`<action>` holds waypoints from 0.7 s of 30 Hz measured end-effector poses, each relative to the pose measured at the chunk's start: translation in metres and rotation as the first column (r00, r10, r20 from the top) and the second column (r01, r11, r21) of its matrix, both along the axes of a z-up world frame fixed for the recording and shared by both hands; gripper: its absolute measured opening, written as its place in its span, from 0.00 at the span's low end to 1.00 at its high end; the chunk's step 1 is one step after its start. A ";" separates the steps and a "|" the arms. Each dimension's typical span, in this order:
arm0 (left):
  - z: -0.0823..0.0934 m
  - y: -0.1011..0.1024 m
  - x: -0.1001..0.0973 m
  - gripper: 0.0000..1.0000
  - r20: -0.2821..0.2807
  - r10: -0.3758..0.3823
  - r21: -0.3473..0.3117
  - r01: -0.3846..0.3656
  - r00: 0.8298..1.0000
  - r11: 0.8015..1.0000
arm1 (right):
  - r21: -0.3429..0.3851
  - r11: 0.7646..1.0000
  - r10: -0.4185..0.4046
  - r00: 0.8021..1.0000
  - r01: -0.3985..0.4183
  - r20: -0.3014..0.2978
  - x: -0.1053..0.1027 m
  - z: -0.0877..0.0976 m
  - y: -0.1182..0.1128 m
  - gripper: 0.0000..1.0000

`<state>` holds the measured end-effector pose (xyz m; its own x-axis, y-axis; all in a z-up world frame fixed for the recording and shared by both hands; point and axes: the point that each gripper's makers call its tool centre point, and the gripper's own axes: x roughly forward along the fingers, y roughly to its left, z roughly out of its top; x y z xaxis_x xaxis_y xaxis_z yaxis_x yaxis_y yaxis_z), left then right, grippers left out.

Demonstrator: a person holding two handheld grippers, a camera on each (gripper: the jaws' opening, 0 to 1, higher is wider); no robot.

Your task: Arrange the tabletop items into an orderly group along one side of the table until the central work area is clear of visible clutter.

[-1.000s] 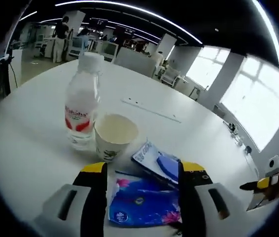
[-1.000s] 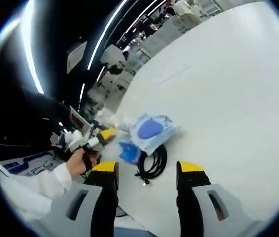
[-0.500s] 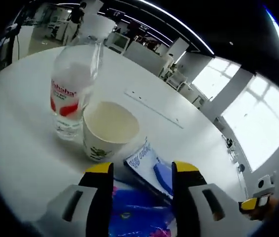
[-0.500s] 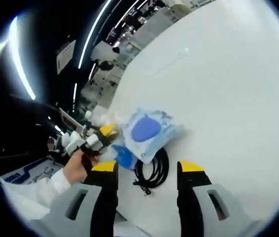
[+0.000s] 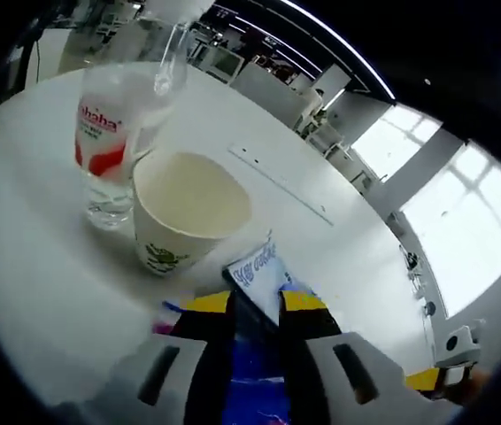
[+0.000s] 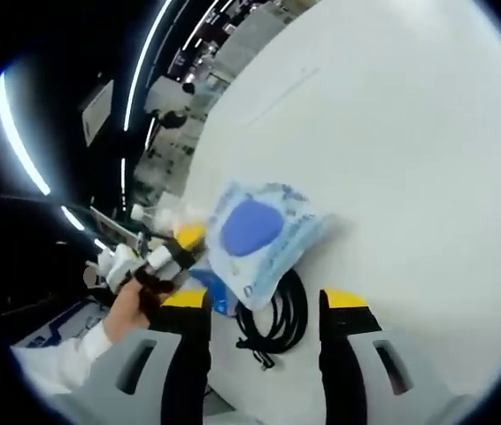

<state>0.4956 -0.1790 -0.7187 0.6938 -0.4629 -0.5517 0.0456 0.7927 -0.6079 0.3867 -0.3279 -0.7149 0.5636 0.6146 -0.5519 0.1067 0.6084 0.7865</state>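
Observation:
A clear water bottle (image 5: 111, 133) with a red label stands beside a paper cup (image 5: 188, 212) on the white table (image 5: 29, 266). In front of the cup lies a clear bag with a blue item (image 5: 259, 273), its corner over a blue tissue packet (image 5: 255, 372). My left gripper (image 5: 255, 305) has its jaws drawn in against that packet. In the right gripper view, my right gripper (image 6: 265, 301) stands open above a coiled black cable (image 6: 277, 314). The clear bag (image 6: 255, 230) lies just beyond the cable. The left gripper (image 6: 175, 248), held by a hand, reaches in from the left.
The table (image 6: 410, 177) stretches wide and bare past the bag. A thin seam line (image 5: 281, 181) crosses the tabletop behind the cup. The right gripper's yellow tip (image 5: 432, 381) shows at the lower right of the left gripper view. Desks and windows lie far behind.
The left gripper has moved in toward the cup and its jaws have narrowed around the blue packet. The right gripper has stayed open, and its view has drifted slightly.

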 end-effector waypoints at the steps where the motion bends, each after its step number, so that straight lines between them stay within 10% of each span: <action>1: -0.001 -0.001 0.000 0.00 -0.012 0.015 -0.011 -0.015 1.000 1.000 | -0.002 1.000 -0.007 1.000 0.007 -0.004 0.002 -0.002 -0.001 0.45; 11: -0.003 -0.007 0.004 0.00 -0.011 0.016 -0.016 -0.016 1.000 1.000 | -0.014 0.998 -0.057 0.997 0.057 -0.050 0.006 -0.021 -0.013 0.35; 21: -0.007 -0.003 0.000 0.00 -0.032 0.031 -0.014 -0.031 0.999 0.999 | 0.016 0.996 -0.091 0.995 0.091 -0.037 0.012 -0.023 -0.013 0.00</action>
